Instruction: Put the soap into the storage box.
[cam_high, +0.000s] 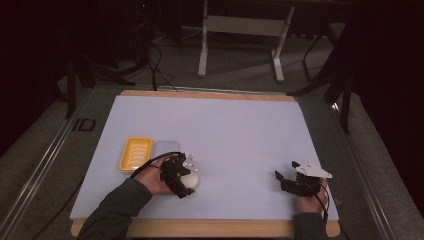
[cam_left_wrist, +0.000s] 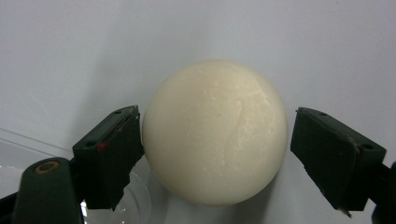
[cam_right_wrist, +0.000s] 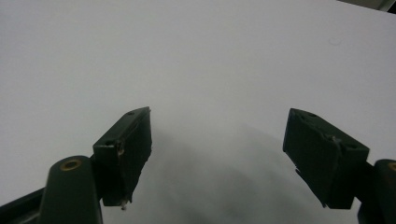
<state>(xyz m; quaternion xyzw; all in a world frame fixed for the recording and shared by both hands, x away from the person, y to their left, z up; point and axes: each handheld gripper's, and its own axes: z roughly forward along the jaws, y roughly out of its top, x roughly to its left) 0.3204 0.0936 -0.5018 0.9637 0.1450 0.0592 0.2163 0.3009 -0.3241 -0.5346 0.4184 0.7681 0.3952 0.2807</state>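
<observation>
At far left: yellow ribbed plastic soap dish (cam_high: 135, 154), clear lid (cam_high: 166, 148) beside it, on the table (cam_high: 240, 130).
Left tongs (cam_left_wrist: 215, 140): spread around round cream soap bar (cam_left_wrist: 215, 133); likely closing next.
Right tongs (cam_right_wrist: 219, 149): open, empty, hovering.

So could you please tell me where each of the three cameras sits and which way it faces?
High view: fixed above the person's side, looking forward and down on the white table; both forearms, left gripper and right gripper enter from below.
Left gripper view: rides the left gripper, looking along its open jaws at the cream ball between them.
Right gripper view: rides the right gripper, facing bare table between open jaws.
Shared: high and left gripper views both show the ball.
</observation>
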